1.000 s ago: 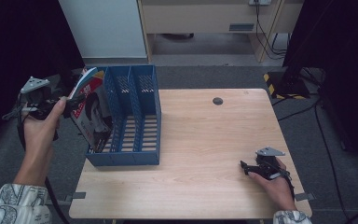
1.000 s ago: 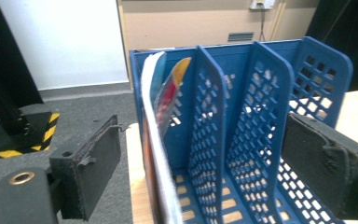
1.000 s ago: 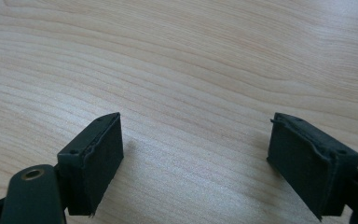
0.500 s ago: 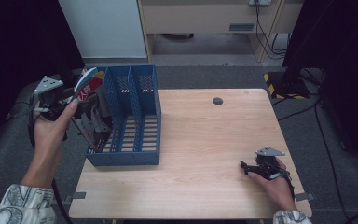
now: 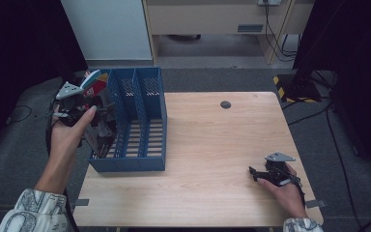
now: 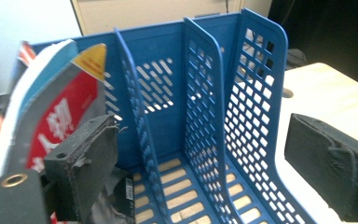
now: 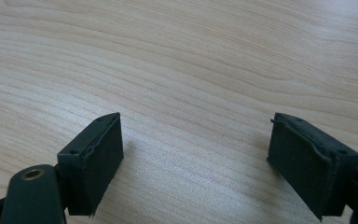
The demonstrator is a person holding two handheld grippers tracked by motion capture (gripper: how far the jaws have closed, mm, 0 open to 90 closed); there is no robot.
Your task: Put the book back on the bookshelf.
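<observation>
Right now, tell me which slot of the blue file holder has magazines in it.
The leftmost slot, beside the left gripper; the other two slots stand empty.

Light wooden table (image 5: pixel 207 145), blue three-slot file rack (image 5: pixel 135 121) at its left edge

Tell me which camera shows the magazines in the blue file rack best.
The left gripper view: the magazines stand close up in the blue file rack, beside the open left gripper. The high view shows them small, partly behind the hand. The right gripper view faces bare table.
</observation>
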